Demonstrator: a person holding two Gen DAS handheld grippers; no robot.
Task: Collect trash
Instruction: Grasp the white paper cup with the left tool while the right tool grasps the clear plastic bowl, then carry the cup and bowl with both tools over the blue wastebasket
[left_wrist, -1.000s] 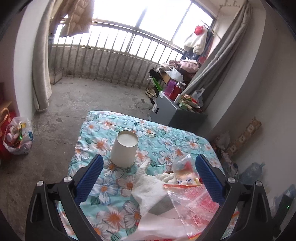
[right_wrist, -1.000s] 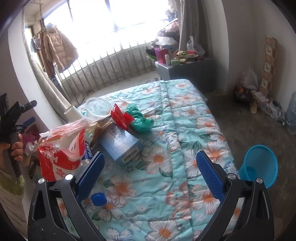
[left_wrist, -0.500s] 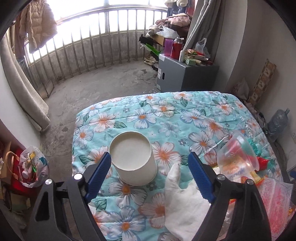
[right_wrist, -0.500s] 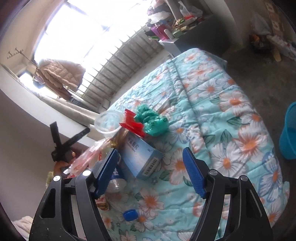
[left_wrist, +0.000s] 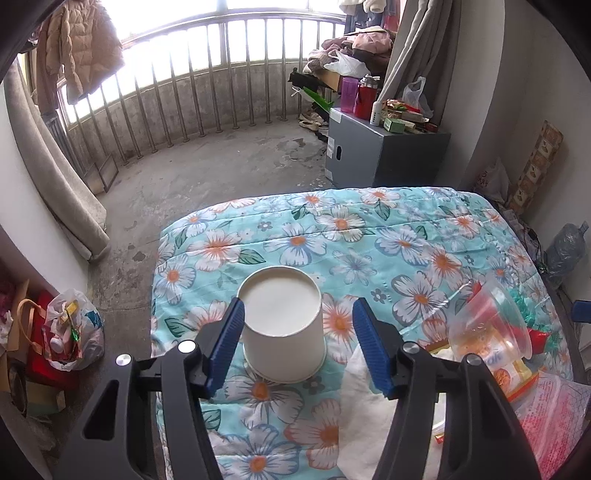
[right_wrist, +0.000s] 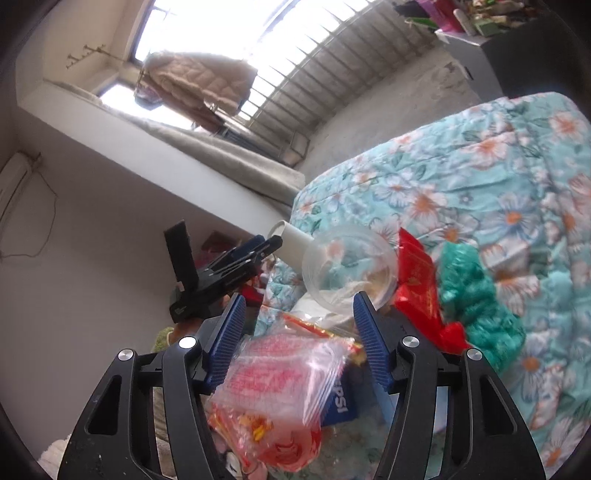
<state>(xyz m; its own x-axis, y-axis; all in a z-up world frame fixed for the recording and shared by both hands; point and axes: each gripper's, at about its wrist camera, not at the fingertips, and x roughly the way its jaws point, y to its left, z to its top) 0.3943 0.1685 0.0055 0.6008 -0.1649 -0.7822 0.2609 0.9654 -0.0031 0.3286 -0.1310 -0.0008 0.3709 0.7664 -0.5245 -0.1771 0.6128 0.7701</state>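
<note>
1. The left hand-held gripper (left_wrist: 298, 343) straddles an upside-down white paper cup (left_wrist: 282, 325) standing on the flowered quilt (left_wrist: 369, 236). Its jaws are closing; the left blue pad looks to be touching the cup's wall, while the right pad stands clear, so nothing is gripped yet.
2. Right of the cup, near the camera, lies a crumpled white tissue (left_wrist: 364, 417), partly under the right finger.
3. Further right on the quilt a clear plastic cup (left_wrist: 489, 325) lies tipped on its side among red-printed plastic bags (left_wrist: 550, 413).
4. The right hand-held gripper (right_wrist: 298, 341) hangs over the trash pile with its jaws closing. A clear zip bag with red print (right_wrist: 280, 384) sits between and below the pads, but contact cannot be made out.
5. Just beyond it are the clear plastic cup (right_wrist: 349, 269), a red wrapper (right_wrist: 419, 284) and a crumpled green bag (right_wrist: 476, 299) to the right.
6. On the floor left of the quilt stands a filled plastic bag (left_wrist: 72, 328).
</note>
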